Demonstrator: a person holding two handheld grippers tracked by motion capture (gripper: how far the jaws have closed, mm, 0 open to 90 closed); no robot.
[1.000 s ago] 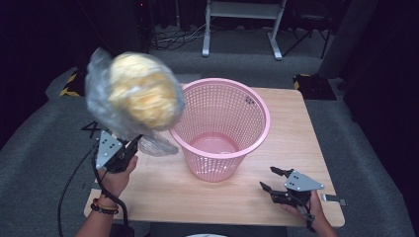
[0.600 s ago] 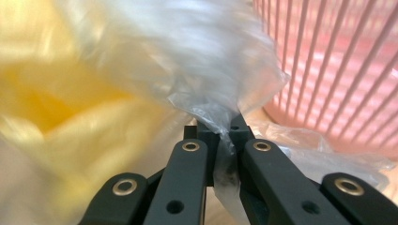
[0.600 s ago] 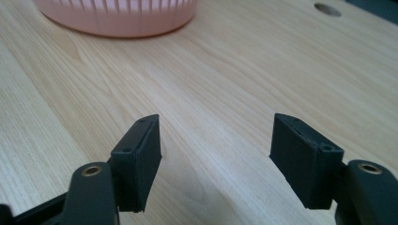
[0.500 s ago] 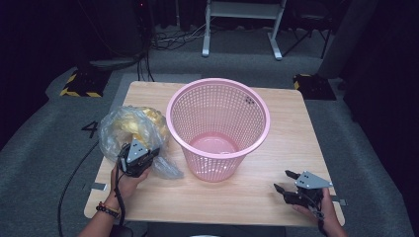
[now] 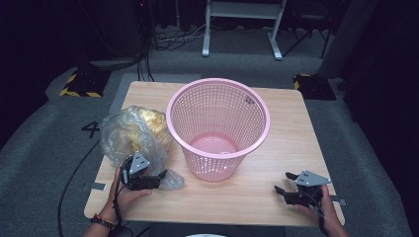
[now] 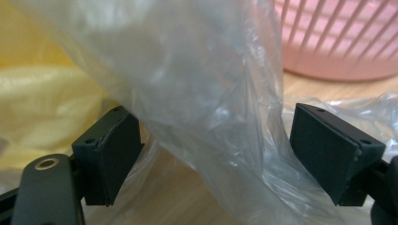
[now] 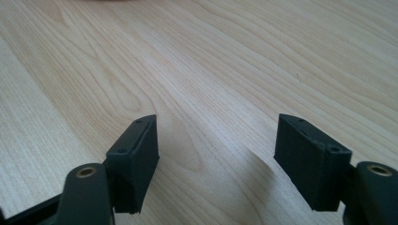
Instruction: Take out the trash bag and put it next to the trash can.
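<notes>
We found the left gripper [image 5: 157, 176] low over the table [image 5: 276, 148], just left of the pink basket [image 5: 218, 129], which we take as our landmark. Its jaws had just been opening and stood wide; in the left gripper view a fold of the clear plastic bag [image 6: 206, 93] hung between the pads [image 6: 119, 150] without either pad pressing on it. The bag [image 5: 129, 136] itself lay on the table to the left of the basket, leaning against its wall, and through the film we saw crumpled yellow stuff [image 5: 148, 123] inside, though we could not tell what it was. The basket stood upright near the middle of the table, its mesh walls flaring to a wide rim, and we saw only its bare pink bottom inside.

The right gripper [image 5: 285, 183] lay well to the right of the basket and nearer the front edge, held in a hand [image 5: 316, 210]. Its jaws had also just been opening further and stood wide, with nothing between them; the right gripper view showed light wood grain [image 7: 197, 70] under the pads.

Beyond the basket the table ended at grey carpet [image 5: 54, 148], with a white metal frame [image 5: 242, 24], loose cables [image 5: 168, 39] and a yellow-and-black striped block [image 5: 79, 84] in a dark room.
</notes>
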